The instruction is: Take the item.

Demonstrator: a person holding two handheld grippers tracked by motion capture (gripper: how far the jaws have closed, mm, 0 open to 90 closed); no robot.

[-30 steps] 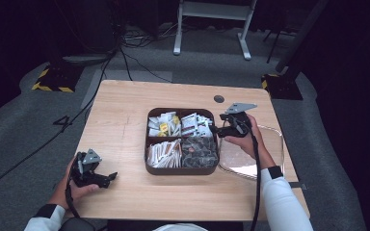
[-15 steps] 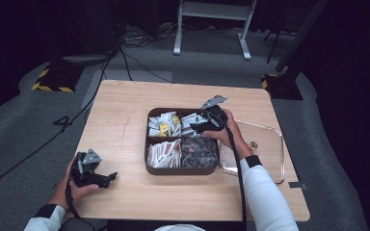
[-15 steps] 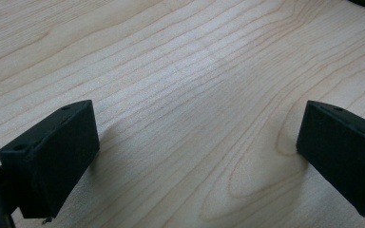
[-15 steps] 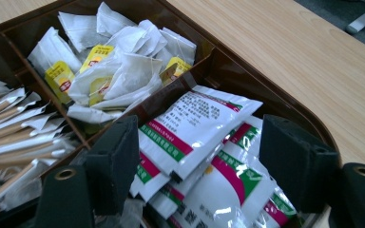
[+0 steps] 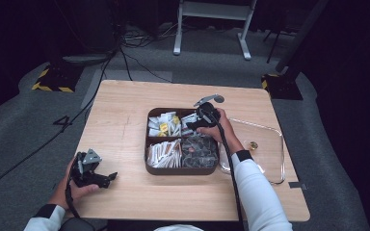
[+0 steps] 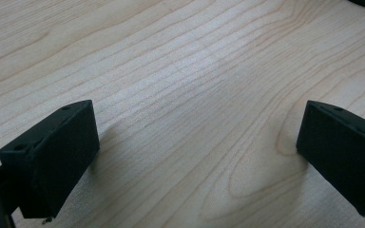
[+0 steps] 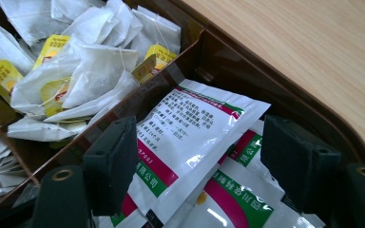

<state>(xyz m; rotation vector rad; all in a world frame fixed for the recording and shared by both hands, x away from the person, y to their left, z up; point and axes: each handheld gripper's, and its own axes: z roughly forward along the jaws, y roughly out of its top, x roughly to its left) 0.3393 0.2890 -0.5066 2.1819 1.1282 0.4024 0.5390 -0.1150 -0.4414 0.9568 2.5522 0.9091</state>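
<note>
Where tray was, right gripper [image 5: 191, 126] lower.

The light wooden table [image 5: 125, 110] carries a brown four-compartment box [image 5: 147, 144] under the right gripper [image 5: 198, 124], with a clear lid [image 5: 274, 139] just beyond it.

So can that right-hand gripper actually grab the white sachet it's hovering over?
Probably yes. The right gripper has its jaws open on either side of the top white sachet, which lies uncovered in its compartment of the brown tray.
</note>
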